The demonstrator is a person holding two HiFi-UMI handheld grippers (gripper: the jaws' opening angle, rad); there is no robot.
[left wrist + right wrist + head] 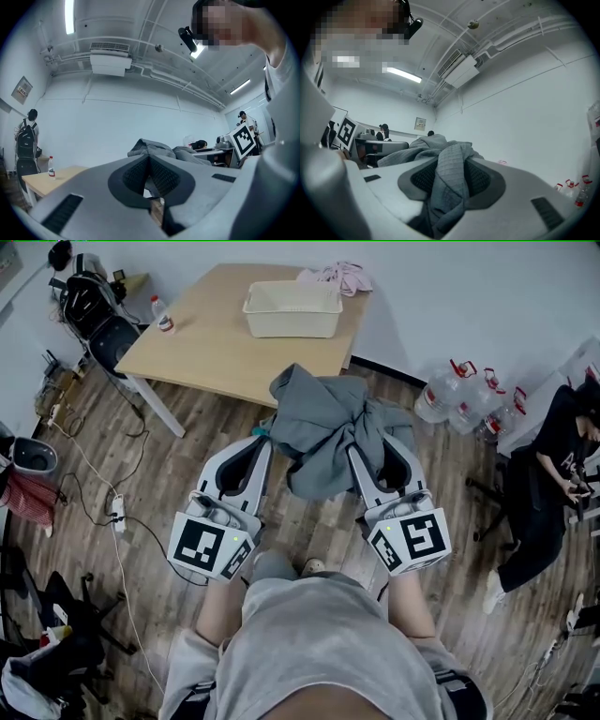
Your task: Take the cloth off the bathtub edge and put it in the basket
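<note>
midway, right claw (450, 173) is gripping the lifted cloth (319, 423), left claw (149, 161) is sitting closed and empty; basket (291, 324) on the tabletop (206, 352) is waiting.

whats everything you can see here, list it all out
grey cloth: 1, grey, in the air above the floor, bunched at the right gripper
table: 1, light wood, ahead by the wall
basket: 1, white, on the table's far side
pink cloth: 1, pink, at the table's far edge behind the basket
small bottle: 1, clear with red cap, on the table's left corner
water jugs: several, clear with red handles, on the floor at right
chair: 1, black, left of the table
cable: 1, white, on the floor at left
seated person: 1, black clothes, far right
left gripper: 1, grey, jaws together
right gripper: 1, grey, clamped on the grey cloth
</note>
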